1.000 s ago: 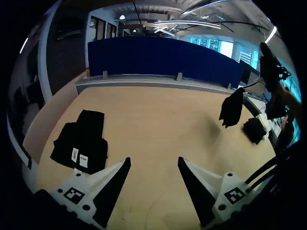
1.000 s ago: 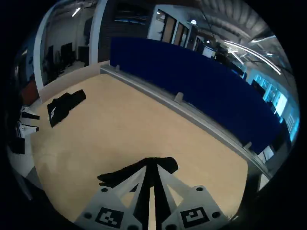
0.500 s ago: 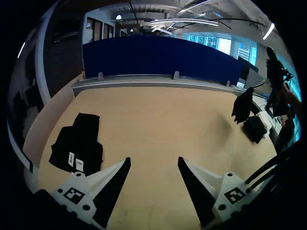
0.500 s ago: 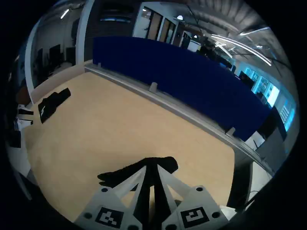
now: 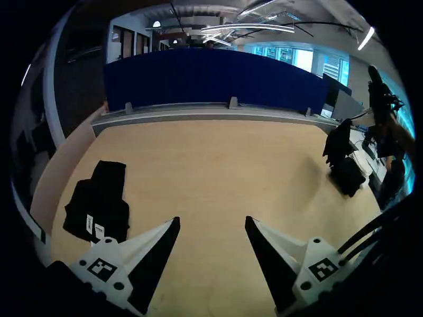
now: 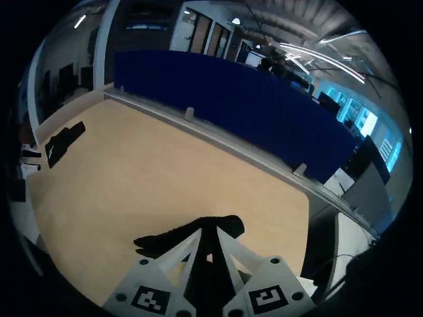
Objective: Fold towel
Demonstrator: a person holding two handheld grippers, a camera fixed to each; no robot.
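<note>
My right gripper (image 6: 209,228) is shut on a black towel (image 6: 182,236) that bunches across its fingertips. From the left gripper view, that towel (image 5: 338,141) hangs limp from the right gripper (image 5: 376,87) at the table's far right. It hangs just above a second dark bundle of cloth (image 5: 349,177). My left gripper (image 5: 211,219) stands open low over the wooden table (image 5: 222,164), with nothing between its fingers. A stack of folded black towels (image 5: 98,203) with white tags lies to its left; the same stack (image 6: 63,140) appears far off in the right gripper view.
A blue partition (image 5: 211,74) on a grey rail runs along the table's far edge. A person's arm (image 5: 396,137) holds the right gripper near the right edge, with desks and cables behind. Bare tabletop lies between the two piles.
The right gripper has carried the hanging towel rightward and lower, to just above the dark bundle at the table's right edge. The left gripper stayed open, drifting slightly away from the folded stack.
</note>
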